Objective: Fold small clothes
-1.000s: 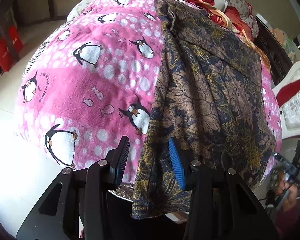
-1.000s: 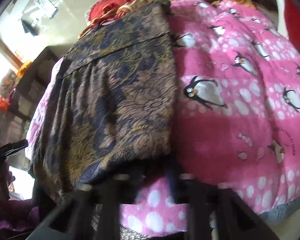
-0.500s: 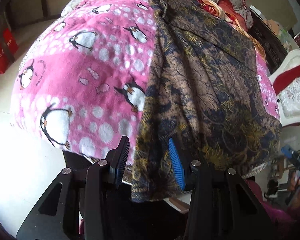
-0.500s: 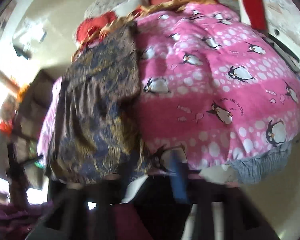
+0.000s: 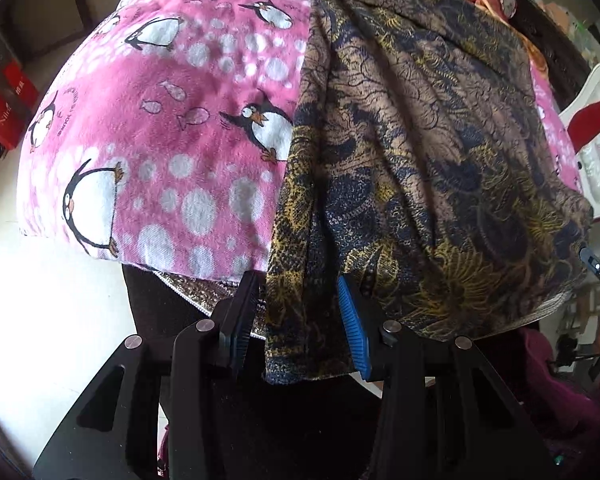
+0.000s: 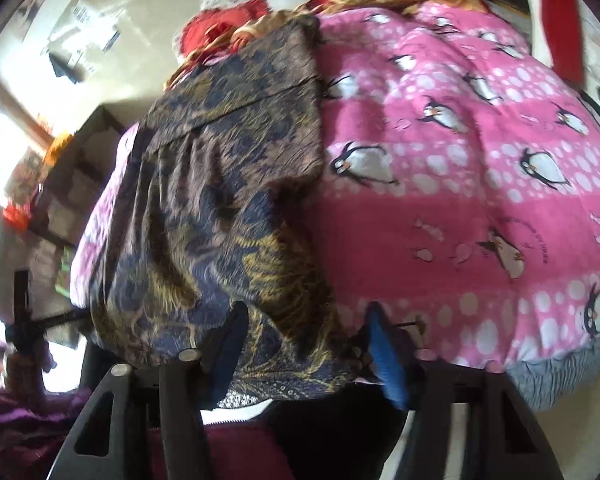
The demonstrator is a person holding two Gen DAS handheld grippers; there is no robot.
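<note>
A brown, navy and gold patterned garment (image 5: 420,140) lies lengthwise on a pink penguin blanket (image 5: 180,100), and its near hem hangs over the bed's edge. My left gripper (image 5: 296,280) stands open around the hem's left corner; the cloth hangs between the fingers without being pinched. In the right wrist view the garment (image 6: 228,184) covers the left part of the blanket (image 6: 460,200). My right gripper (image 6: 306,312) straddles the hem's right corner, and its jaws are closing with cloth between them, the pads not pressing.
Red and gold bedding (image 6: 228,28) is piled at the far end of the bed. A red box (image 5: 4,116) stands on the pale floor at left. White furniture (image 5: 596,184) with a red cloth is at right. A person's dark and magenta clothing sits below the grippers.
The left gripper has sunk along the hanging hem, jaws unchanged. The right gripper, shut at the garment's near edge before, opened, swung sideways and now has the hem between its fingers.
</note>
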